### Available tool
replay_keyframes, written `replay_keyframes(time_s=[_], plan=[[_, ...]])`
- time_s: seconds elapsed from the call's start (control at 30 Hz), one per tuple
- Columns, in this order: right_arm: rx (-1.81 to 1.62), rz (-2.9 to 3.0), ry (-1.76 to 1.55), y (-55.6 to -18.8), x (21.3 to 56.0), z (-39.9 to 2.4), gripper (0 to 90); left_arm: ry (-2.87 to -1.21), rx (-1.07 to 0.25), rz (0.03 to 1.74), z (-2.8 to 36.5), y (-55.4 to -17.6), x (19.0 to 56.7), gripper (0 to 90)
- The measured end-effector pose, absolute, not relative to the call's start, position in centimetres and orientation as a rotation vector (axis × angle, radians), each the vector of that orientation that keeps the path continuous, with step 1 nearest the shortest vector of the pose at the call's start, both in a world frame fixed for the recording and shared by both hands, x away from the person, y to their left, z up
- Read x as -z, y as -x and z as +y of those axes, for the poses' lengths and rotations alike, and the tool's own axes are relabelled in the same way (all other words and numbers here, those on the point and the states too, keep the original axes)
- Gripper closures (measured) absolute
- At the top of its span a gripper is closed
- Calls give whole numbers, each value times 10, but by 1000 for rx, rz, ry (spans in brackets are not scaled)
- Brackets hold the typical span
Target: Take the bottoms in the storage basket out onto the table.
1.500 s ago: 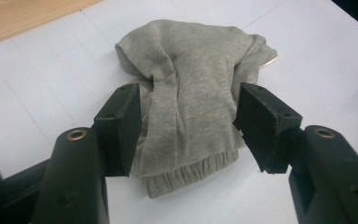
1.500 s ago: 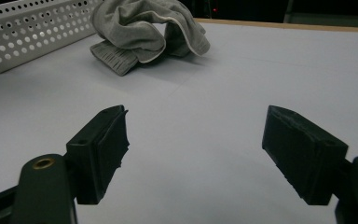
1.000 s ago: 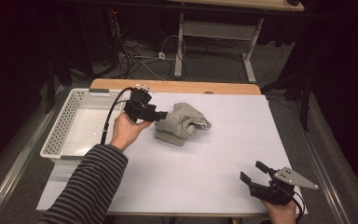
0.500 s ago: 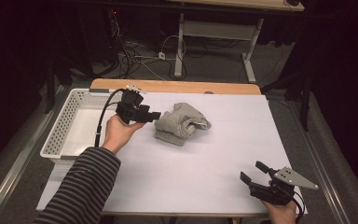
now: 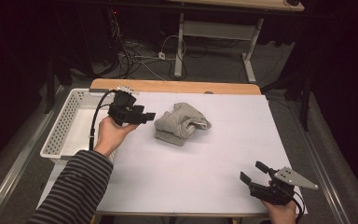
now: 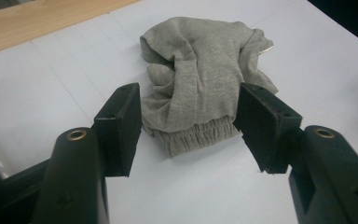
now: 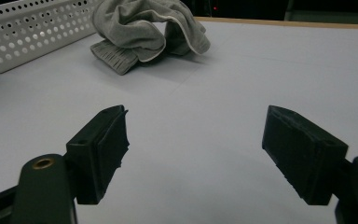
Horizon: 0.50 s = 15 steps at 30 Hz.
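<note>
Just ahead of left gripper (image 6: 189, 126) (jaws apart), grey garment (image 6: 200, 79)

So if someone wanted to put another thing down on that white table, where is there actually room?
The widest bare stretch lies between the grey garment and the right gripper at the near edge. The table is also bare right of the garment. The white basket looks empty too. It is tight only at the left, where the left gripper, fingers open, sits between basket and garment.
</note>
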State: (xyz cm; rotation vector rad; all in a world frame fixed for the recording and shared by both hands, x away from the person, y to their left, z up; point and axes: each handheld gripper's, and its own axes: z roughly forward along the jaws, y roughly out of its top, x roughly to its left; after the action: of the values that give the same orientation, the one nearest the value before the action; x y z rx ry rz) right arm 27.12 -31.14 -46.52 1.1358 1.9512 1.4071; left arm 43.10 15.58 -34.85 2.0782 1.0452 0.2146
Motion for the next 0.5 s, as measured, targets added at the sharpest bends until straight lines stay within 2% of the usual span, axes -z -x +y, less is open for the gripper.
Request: replay_keyframes(time_s=[0.5], plan=[[-1407, 1952, -1137, -271, 465, -311, 230, -2044, -221, 1062, 174, -422, 350, 396]])
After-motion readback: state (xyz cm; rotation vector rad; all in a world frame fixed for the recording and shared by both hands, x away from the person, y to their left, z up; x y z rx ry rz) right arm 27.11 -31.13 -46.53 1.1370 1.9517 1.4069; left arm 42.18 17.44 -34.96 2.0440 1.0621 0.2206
